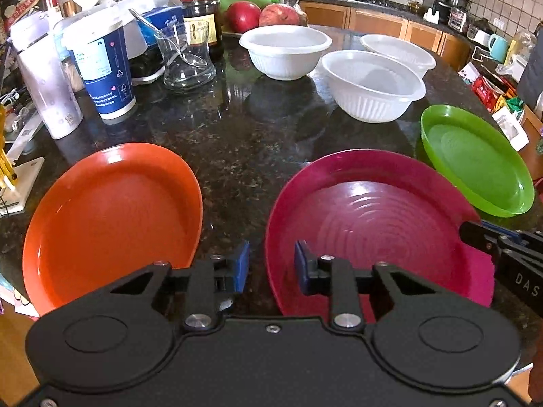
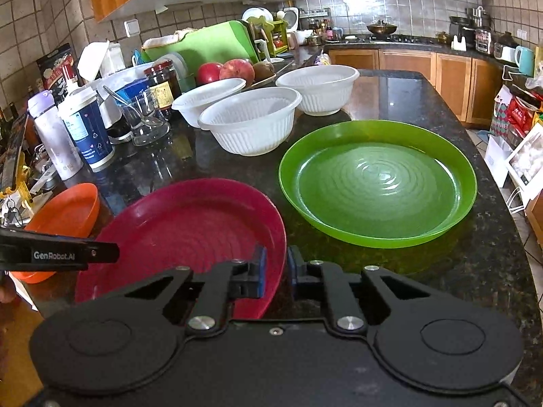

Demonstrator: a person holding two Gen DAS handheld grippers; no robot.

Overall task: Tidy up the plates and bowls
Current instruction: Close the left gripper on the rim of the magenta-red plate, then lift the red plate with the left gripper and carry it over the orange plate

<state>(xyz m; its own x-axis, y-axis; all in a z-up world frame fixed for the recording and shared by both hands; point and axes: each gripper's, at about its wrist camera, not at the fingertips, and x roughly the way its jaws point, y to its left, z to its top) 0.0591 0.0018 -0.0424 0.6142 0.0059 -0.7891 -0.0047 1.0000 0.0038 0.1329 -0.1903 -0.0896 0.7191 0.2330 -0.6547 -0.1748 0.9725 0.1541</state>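
Your left tool point(image 1: 271, 266) sits lowest in its view, blue pads parted with bare table point(image 1: 237, 156) showing in the gap — one pad lies over the near-left rim of the magenta plate point(image 1: 373, 230), the other just beside the orange plate point(image 1: 112, 217). It grips nothing. Your right tool point(image 2: 275, 271) straddles the magenta plate's right rim: the left pad is inside the plate, the right pad outside it, and the gap between them is narrow. Whether the pads actually pinch that rim, you cannot tell from these views.

All three plates lie flat on the table near the front edge — orange at the left, magenta in the middle, the green plate point(image 2: 376, 183) to the right, none touching. Behind them stand three white bowls point(image 2: 251, 120), upright and close together. Farther left is a clutter of a blue paper cup point(image 1: 101, 68), a glass jug with a spoon point(image 1: 185, 57) and a dark jar point(image 1: 202, 17).
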